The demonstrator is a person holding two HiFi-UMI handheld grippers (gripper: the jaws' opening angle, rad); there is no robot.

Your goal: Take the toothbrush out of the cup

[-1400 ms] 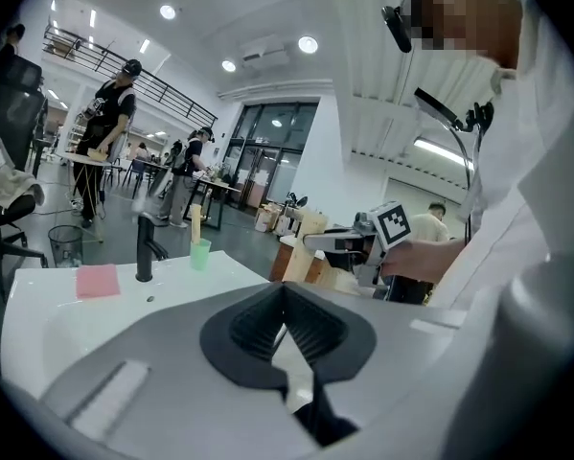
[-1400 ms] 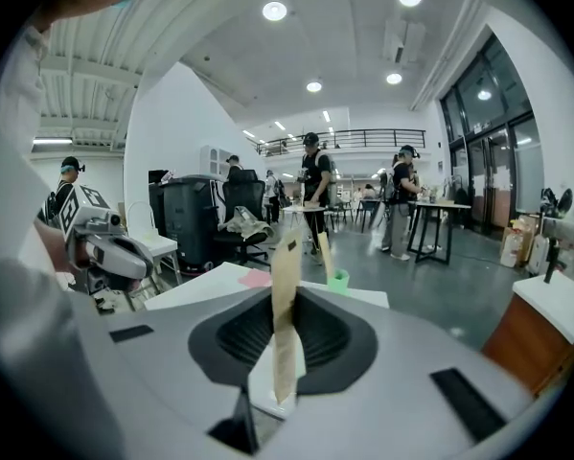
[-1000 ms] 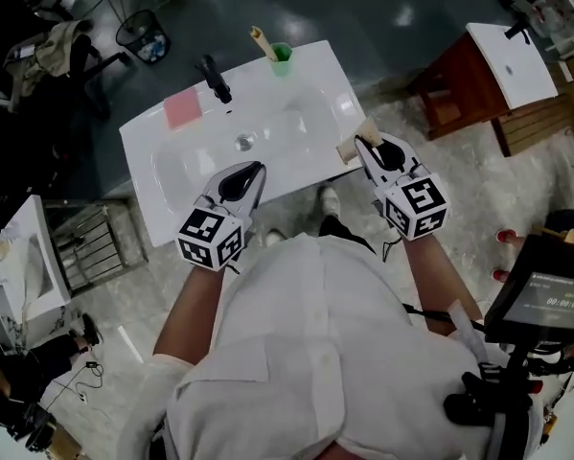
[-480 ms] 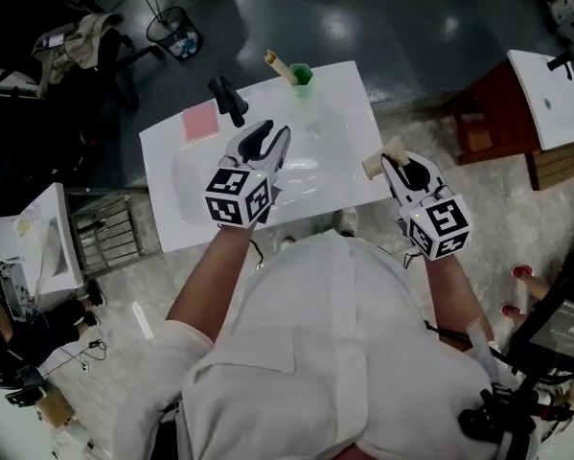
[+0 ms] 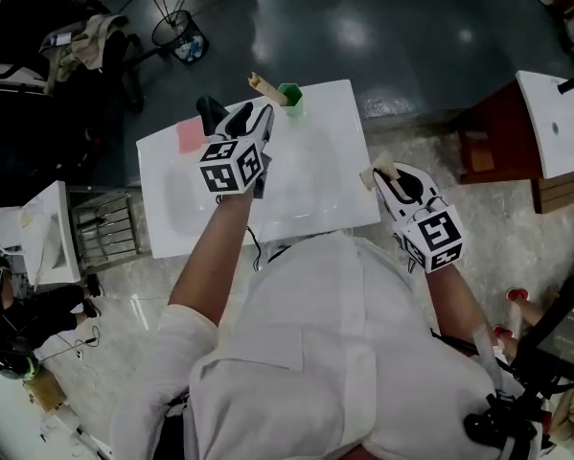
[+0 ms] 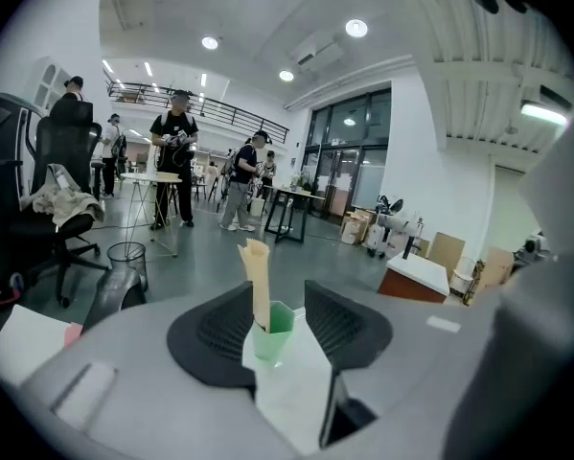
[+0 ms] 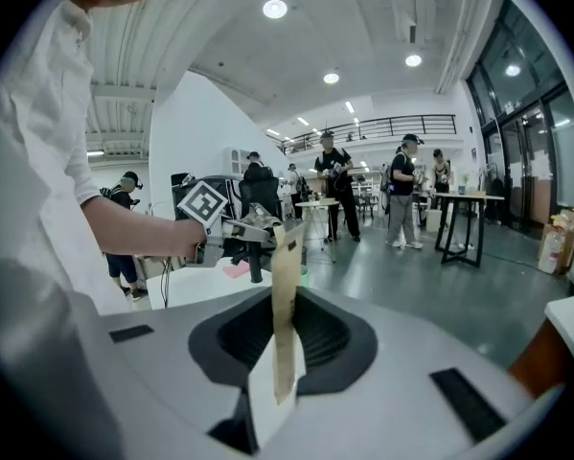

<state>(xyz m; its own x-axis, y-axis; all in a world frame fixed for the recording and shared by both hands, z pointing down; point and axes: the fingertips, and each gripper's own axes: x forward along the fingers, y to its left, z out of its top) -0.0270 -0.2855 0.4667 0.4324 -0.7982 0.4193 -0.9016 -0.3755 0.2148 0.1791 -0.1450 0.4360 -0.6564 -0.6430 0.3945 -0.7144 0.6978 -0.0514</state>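
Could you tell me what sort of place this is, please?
Probably an open lab hall, not a bathroom: the washbasin stands free near a second basin, with an office chair and work tables.

Sink top [image 5: 325, 175] is seen as glossy white, ceramic-looking. Cup [image 6: 275, 332] looks made of smooth green plastic. Toothbrush [image 6: 259, 281] and the strip [image 7: 284, 295] pinched in the right gripper [image 5: 378, 173] are finished matt tan, paper-like.
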